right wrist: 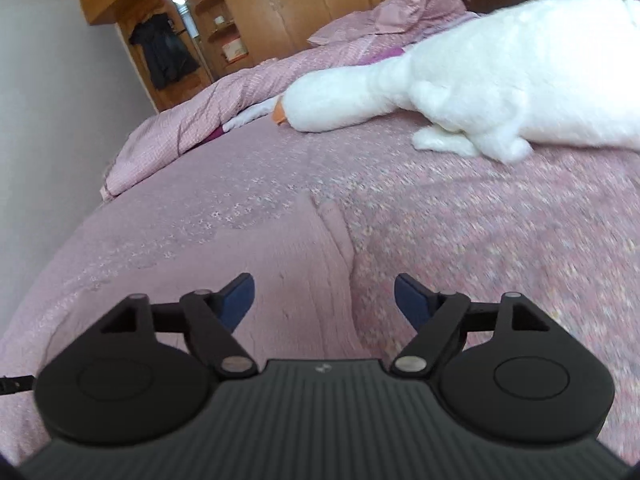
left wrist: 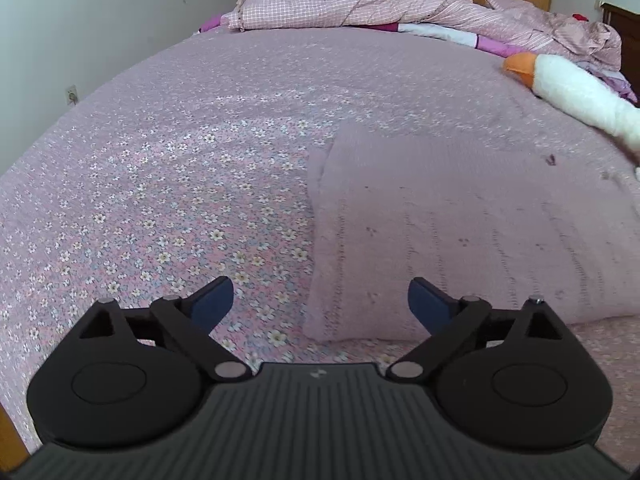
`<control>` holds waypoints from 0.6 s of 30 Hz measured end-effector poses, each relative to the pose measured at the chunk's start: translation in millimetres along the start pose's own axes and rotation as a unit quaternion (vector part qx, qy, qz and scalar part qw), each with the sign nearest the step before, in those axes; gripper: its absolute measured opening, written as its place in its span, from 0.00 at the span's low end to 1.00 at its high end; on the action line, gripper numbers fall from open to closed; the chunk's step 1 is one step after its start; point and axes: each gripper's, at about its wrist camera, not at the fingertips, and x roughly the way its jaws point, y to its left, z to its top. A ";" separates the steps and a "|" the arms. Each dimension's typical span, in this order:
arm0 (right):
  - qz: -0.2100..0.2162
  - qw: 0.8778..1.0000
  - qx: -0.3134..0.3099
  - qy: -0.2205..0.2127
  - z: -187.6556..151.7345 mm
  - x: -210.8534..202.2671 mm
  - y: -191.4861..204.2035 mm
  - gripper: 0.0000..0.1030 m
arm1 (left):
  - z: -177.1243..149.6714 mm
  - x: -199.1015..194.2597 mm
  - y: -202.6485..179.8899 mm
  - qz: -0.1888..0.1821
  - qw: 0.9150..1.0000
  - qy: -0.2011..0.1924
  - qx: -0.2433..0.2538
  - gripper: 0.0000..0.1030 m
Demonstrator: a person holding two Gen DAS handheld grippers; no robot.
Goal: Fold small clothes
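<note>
Spread across the floral bedspread (left wrist: 160, 200), a pale pink knit garment (left wrist: 460, 232) lies flat and seemingly unfolded at about two o'clock from the left gripper (left wrist: 320, 304), while both it and the right gripper (right wrist: 324, 300) hover wide-fingered, holding nothing.

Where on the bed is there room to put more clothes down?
The floral bedspread left of the pink garment lies bare, up to the crumpled quilt. The right side is crowded: the white toy goose lies there, beside the quilt.
</note>
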 end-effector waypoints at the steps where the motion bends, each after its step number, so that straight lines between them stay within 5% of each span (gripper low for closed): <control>1: -0.001 1.000 0.004 0.001 -1.9 -1.5 -2.1 0.77 | 0.1 -2.3 -1.4 -0.004 1.000 0.001 -0.001 0.96; 12: 0.051 0.989 0.119 0.075 -16.7 31.9 -28.8 0.77 | -6.2 -8.8 -25.3 -0.036 0.999 0.031 -0.001 0.97; 18: 0.068 0.992 0.098 0.043 -29.9 40.9 -20.2 0.79 | -7.9 -7.2 -35.3 -0.041 0.998 0.036 0.012 0.98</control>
